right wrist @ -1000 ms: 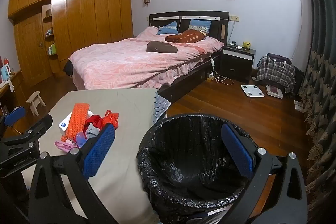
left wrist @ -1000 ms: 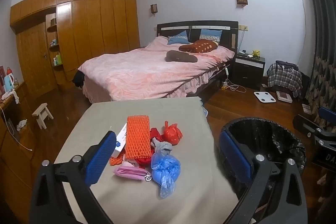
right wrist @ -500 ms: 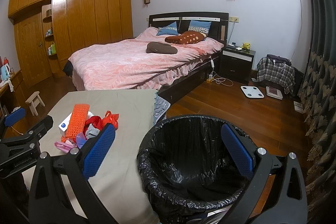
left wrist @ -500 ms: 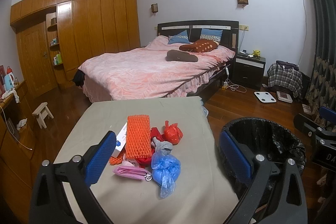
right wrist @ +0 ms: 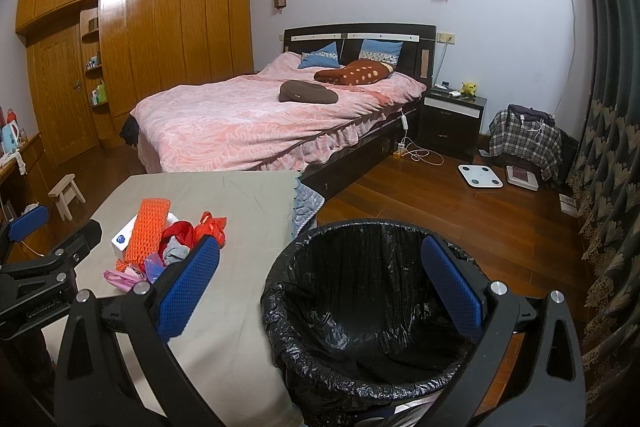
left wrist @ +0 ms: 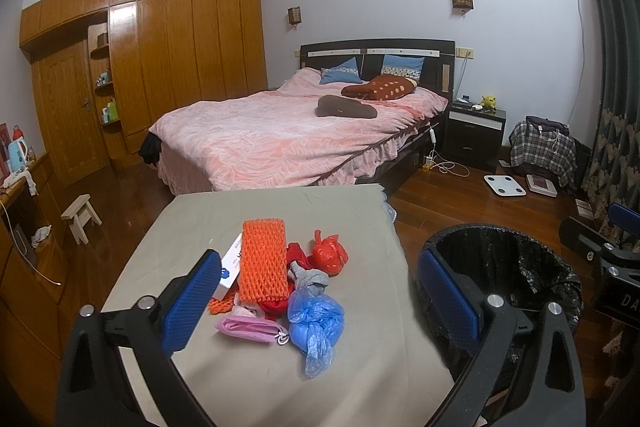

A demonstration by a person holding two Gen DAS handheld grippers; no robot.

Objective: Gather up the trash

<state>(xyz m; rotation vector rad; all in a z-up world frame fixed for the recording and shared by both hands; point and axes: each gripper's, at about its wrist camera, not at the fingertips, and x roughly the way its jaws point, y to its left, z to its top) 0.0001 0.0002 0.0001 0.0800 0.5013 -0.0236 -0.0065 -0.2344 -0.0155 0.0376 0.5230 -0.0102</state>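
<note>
Bin (right wrist: 360,311) w/ black liner, nothing visible inside; both hand-held grippers (left wrist: 320,301) (right wrist: 320,287) wide open, holding nothing.

Left tongs (left wrist: 320,299) gape wide above the trash pile (left wrist: 286,279) on the table (left wrist: 360,367), beside the bin (left wrist: 520,267).

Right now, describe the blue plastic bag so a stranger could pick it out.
Find the grey-covered table before the bed, with its trash pile. The blue plastic bag lies at the pile's near edge, right of the pink bag; it is the only blue, crinkled, translucent piece.
</note>
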